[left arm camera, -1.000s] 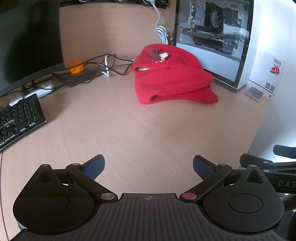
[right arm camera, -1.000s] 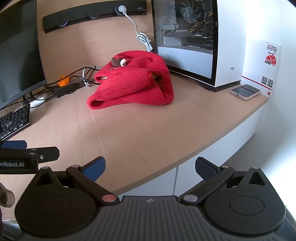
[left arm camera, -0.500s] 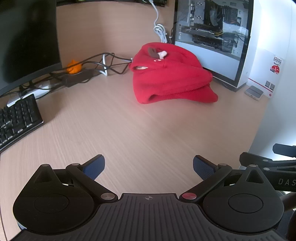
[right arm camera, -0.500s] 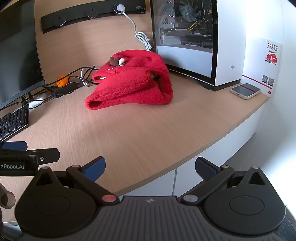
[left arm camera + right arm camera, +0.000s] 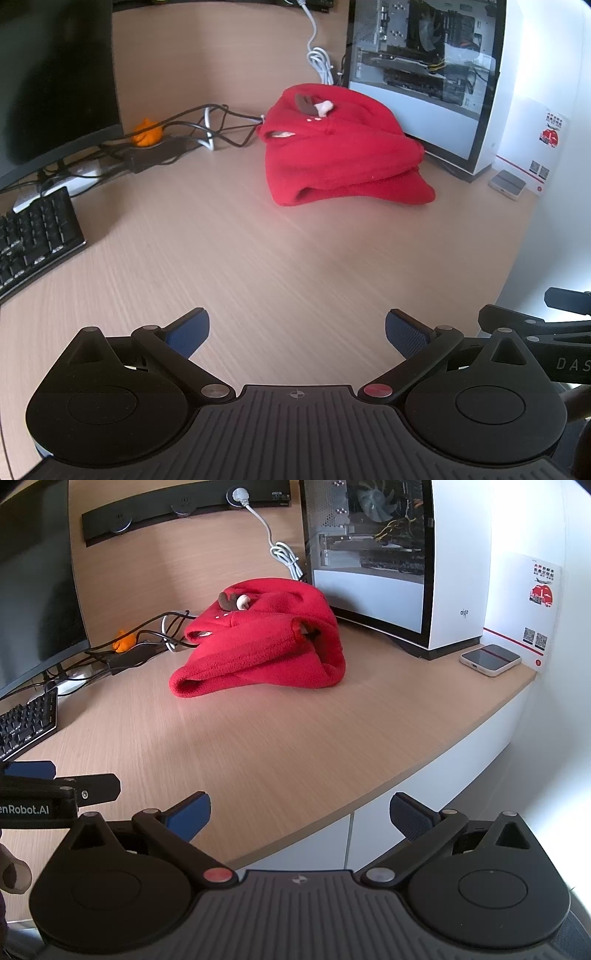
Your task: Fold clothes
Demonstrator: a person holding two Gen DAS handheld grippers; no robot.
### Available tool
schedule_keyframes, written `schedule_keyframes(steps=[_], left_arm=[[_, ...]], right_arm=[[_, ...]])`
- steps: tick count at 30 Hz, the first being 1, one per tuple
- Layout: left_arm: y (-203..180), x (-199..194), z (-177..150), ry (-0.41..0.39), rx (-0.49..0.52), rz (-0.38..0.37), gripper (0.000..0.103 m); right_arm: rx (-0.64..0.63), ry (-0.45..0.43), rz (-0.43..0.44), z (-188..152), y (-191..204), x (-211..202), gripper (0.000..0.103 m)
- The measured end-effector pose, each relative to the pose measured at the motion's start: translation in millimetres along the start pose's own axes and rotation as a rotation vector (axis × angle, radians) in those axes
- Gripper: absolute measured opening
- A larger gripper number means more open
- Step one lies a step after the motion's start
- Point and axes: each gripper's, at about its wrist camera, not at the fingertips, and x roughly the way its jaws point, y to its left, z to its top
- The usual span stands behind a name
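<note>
A soft, fleecy red garment is seen bundled in a rounded heap on the pale wood-grain desk, well ahead of the jaws and slightly to their right in the left wrist view, ahead and a little to the left in the right wrist view. A small brown-and-white trim piece is noted on its top, and a rolled cuff opening faces the right camera. The left gripper is held wide open with nothing between its ribbed blue pads; the right gripper is likewise spread wide and empty, poised over the desk's curved front edge. Behind the garment, a glass-sided white computer case is seen; far left of the jaws, a black keyboard and a glossy dark monitor. Compared with a second ago, the garment is seen a touch larger and nearer in both views, while the jaws are unchanged in their spread.
</note>
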Motion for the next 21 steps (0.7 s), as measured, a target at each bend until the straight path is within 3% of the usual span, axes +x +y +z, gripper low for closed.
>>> schedule_keyframes(steps=[21], left_arm=[[-6.1, -0.4, 2.8, -0.026, 0.007, 0.01, 0.103]], right_arm=[[-0.012, 0.013, -0.013, 0.1, 0.1, 3.1, 0.103]])
